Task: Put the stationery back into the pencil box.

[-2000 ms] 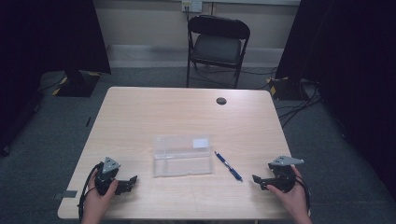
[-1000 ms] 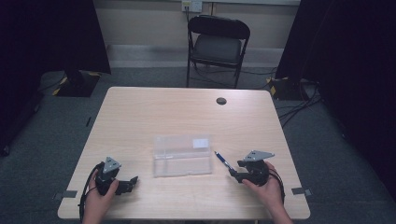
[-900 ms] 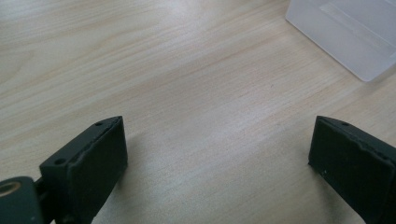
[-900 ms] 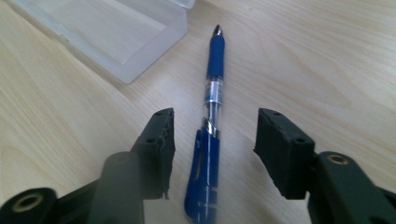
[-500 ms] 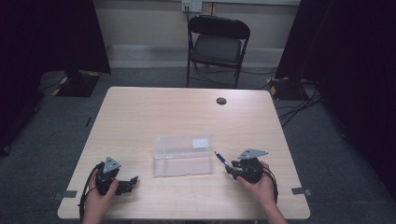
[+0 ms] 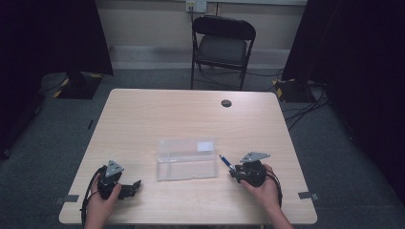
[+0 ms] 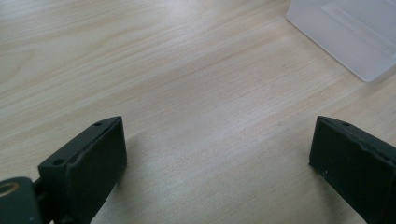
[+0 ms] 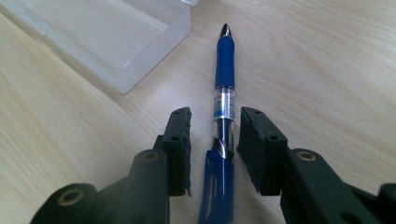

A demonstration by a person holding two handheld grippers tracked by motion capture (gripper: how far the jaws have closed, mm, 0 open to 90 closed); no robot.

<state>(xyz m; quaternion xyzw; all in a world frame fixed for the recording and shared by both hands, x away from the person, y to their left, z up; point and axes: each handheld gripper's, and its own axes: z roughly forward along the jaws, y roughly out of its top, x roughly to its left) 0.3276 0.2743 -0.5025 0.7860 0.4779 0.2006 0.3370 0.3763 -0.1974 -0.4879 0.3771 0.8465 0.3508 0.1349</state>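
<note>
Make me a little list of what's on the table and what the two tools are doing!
table: light wood
pen: blue, lying flat, just right of the box
box: clear plastic, mid-table, lid shut as far as I can tell
right tool: jaws on either side of the pen, just been closing, small gaps left, not pinching yet
left tool: jaws wide apart, nothing between them, over bare wood near the box's corner
small dark round thing: near the far edge
chair: black folding one behind the table
</note>
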